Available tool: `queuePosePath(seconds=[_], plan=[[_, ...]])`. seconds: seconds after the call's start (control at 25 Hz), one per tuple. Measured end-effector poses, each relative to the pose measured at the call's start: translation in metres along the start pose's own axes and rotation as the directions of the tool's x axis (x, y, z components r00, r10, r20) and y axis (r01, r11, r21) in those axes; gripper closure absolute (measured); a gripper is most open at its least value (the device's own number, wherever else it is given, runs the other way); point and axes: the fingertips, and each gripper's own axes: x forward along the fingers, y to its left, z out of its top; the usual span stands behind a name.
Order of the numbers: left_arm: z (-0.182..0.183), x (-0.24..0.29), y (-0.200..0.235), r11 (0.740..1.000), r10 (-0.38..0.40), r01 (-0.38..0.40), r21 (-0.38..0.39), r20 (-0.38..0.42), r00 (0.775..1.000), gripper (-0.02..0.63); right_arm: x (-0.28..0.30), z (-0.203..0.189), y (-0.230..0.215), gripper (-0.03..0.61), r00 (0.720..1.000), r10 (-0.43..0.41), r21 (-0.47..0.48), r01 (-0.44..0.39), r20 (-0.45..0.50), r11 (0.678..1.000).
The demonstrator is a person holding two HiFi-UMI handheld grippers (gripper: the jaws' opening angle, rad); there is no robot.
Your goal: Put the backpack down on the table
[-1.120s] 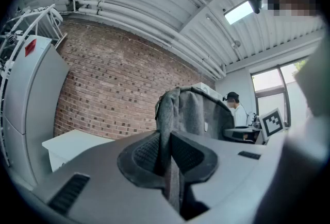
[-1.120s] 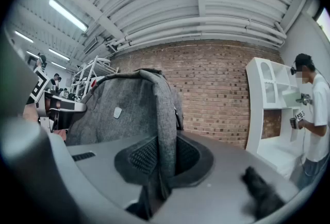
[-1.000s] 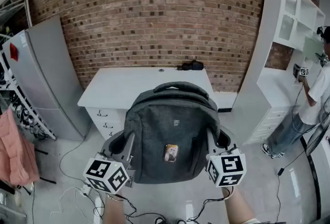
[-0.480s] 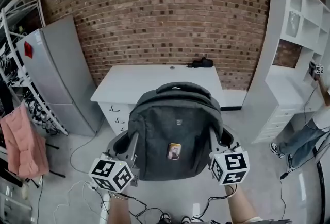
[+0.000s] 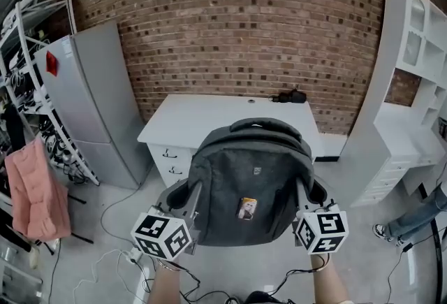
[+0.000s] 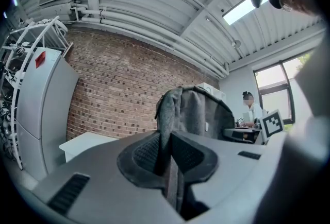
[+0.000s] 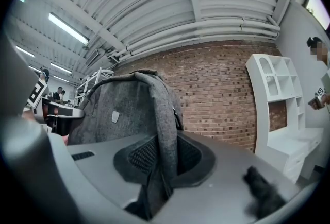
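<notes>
The grey backpack hangs in the air between both grippers, upright, its small tag facing me. It is short of the white table, which stands against the brick wall. My left gripper is shut on the backpack's left side, and in the left gripper view the grey fabric is pinched between the pads. My right gripper is shut on the right side. The right gripper view likewise shows a fold of the backpack clamped in the jaws.
A small black object lies at the table's back right. A grey cabinet stands left of the table, with a rack and pink cloth beyond. A white shelf unit is at right. A person's leg and floor cables show low down.
Both grippers have carried the backpack sideways, still gripped. The room has slid right in the head view, so the person at the shelf unit is almost out of the view.
</notes>
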Motion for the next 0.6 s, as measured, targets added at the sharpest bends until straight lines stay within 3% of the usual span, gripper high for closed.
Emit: queuePosePath(seconds=[0.6], plan=[[-0.012,0.069,0.041,0.999,0.04,-0.04,-0.025,-0.011,0.999,0.557,0.086,-0.014,-0.023,0.512,0.999,0.042,0.013,-0.041,-0.014,0.999]])
